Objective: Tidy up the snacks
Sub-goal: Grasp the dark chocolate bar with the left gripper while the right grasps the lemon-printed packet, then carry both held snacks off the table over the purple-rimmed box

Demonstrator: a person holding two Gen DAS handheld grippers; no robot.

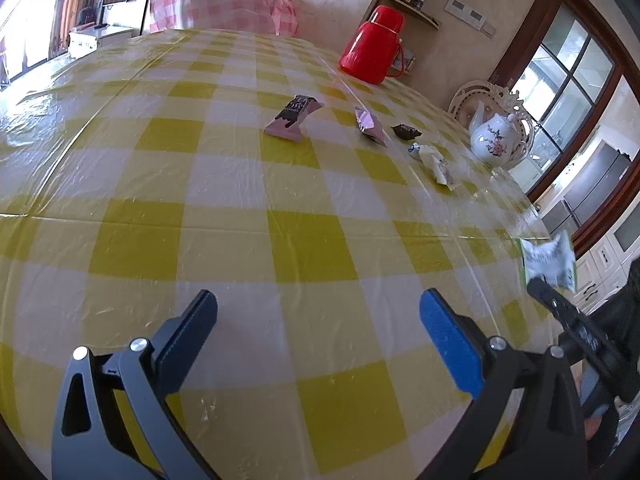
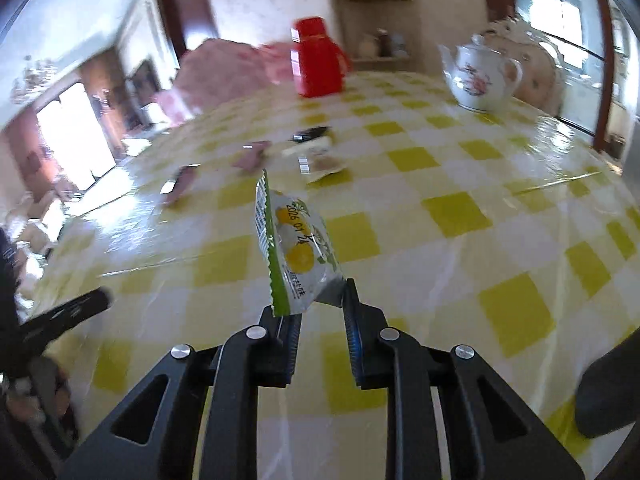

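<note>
My right gripper (image 2: 320,312) is shut on a green and white lemon snack packet (image 2: 294,248) and holds it above the yellow checked table (image 2: 460,208). The packet also shows at the right edge of the left wrist view (image 1: 548,260). My left gripper (image 1: 318,312) is open and empty, low over the table. Farther off lie a pink snack packet (image 1: 292,118), a pink foil candy (image 1: 370,124), a dark wrapped candy (image 1: 406,131) and a white crumpled wrapper (image 1: 436,164). In the right wrist view these show blurred near the table's middle (image 2: 312,152).
A red thermos jug (image 1: 374,44) stands at the far edge of the table. A white flowered teapot (image 1: 496,140) stands on the right, with an ornate white chair back (image 1: 520,120) behind it. A pink checked cloth bundle (image 1: 224,4) lies beyond the table.
</note>
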